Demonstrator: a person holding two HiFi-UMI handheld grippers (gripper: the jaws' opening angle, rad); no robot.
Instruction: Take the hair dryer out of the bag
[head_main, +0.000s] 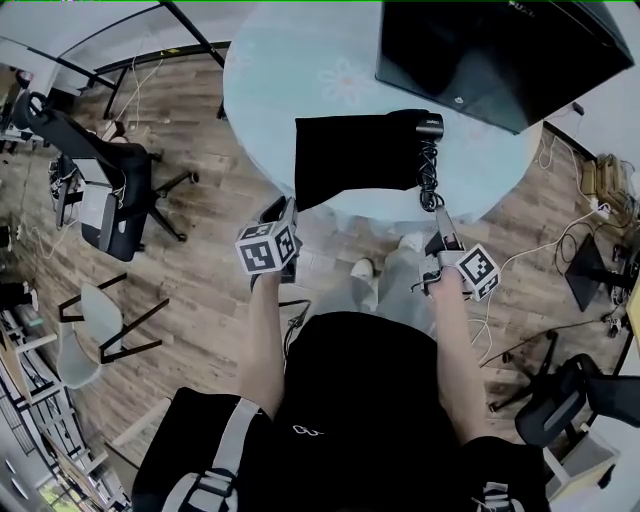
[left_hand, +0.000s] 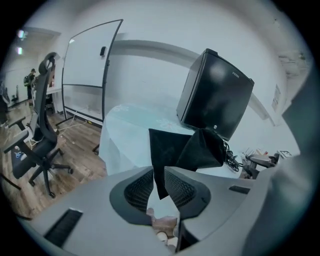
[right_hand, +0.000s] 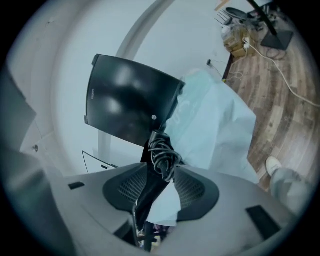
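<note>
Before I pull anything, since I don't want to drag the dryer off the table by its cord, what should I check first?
1. Left gripper pinching the bag: not ok. Its jaws stand slightly apart, and the corner between them looks unpinched.
2. Right gripper gripping the cord: not ok. Its jaws stand wide apart around it.
3. Hair dryer out of the bag: not ok. Only its end shows at the mouth.
4. Bag resting on the table: ok, at the near edge.
5. Monitor clear of the bag: ok, apart.
</note>
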